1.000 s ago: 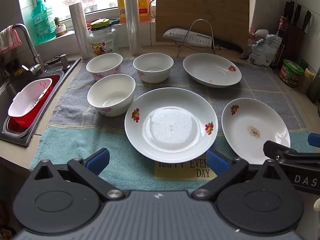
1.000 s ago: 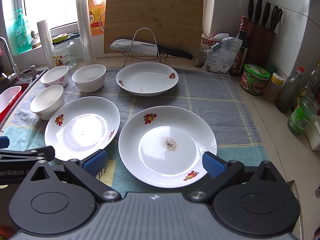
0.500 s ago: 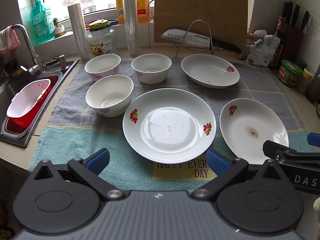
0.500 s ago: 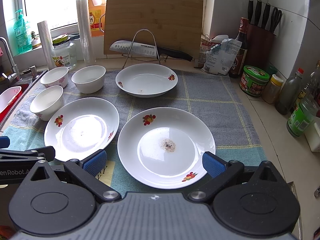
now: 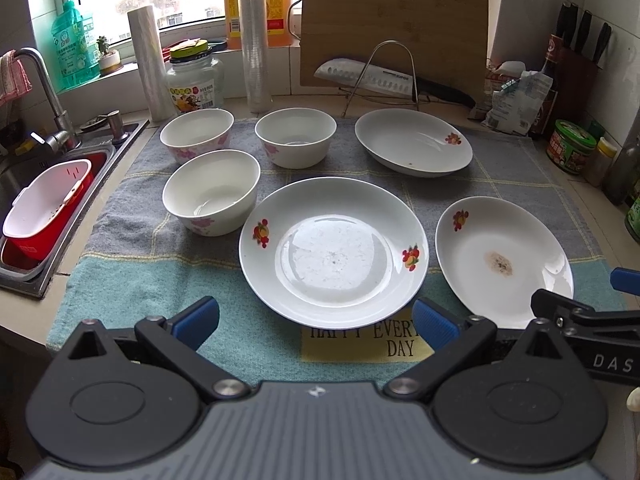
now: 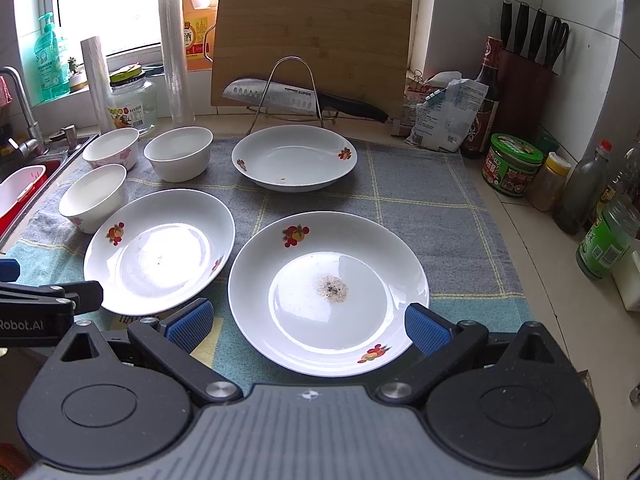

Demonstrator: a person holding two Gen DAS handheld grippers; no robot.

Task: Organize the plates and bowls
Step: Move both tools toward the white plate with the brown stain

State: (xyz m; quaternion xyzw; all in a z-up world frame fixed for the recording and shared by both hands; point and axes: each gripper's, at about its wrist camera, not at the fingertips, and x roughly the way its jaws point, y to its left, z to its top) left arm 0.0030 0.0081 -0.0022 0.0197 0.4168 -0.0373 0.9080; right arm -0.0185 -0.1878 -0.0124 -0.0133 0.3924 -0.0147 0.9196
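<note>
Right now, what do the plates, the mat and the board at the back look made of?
Plates: glazed ceramic, probably; glossy white with window glare and printed fruit.
Mat: woven terry-like cloth, matte, fuzzy texture.
Board: bamboo or wood; tan with visible grain strips.

The left gripper (image 5: 316, 316) has a matte black body with two round, disc-like housings, a grey ribbed panel between them bearing a small white mark, and silver pivot screws where the black linkage arms meet it; its fingers (image 5: 196, 316) end in blue pads. The right gripper (image 6: 308, 318) is built alike, with the same blue-tipped fingers (image 6: 426, 326), and its side reads "DAS" in white, while the left one's side shows "Robot.AI"
</note>
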